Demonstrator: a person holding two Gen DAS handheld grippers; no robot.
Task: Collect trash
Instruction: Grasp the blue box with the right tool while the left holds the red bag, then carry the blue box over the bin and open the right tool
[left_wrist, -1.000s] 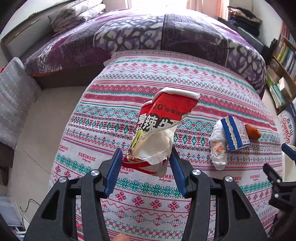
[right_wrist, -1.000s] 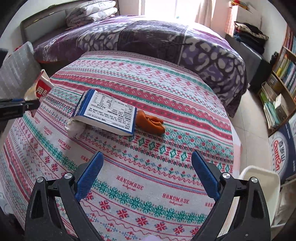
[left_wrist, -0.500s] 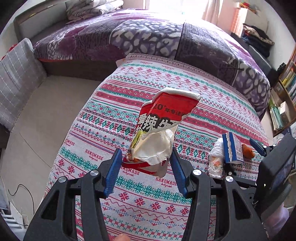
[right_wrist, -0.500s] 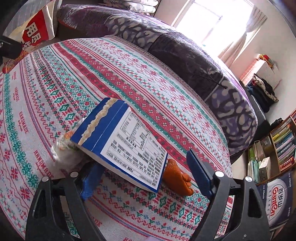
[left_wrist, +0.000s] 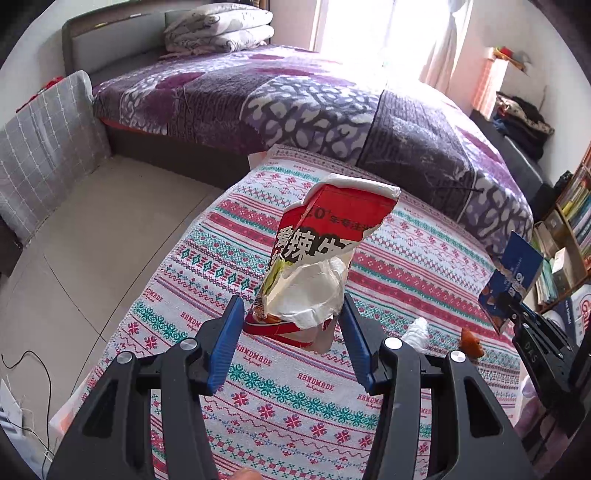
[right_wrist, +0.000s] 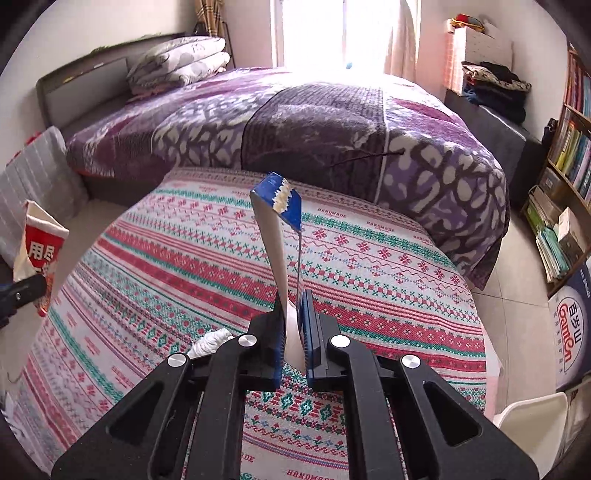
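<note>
Left tool: clamped on the red snack bag, blue pads pressed to its lower sides; bag held upright, lifted clear of the patterned cloth.
Right tool: jaws just closed, now narrow, pinched on the blue box; box flattened, held edge-on between the pads, standing up above the cloth.
Red snack bag: torn and crumpled, white inner lining shown low down, black characters across the red front; also seen at the left edge of the right wrist view, above the cloth's left border.
Blue box: in the left wrist view seen at the cloth's right edge, raised off it.
White wrapper: crumpled, lying on the cloth just right of the left tool; in the right wrist view partly hidden behind the right tool's left finger.
Orange scrap: on the cloth, just right of the white wrapper, apart from it.
Patterned cloth: red, teal and white stripes, covers the table.
Bed: purple blanket, beyond the cloth's far edge.
Bookshelf: right of the cloth.
</note>
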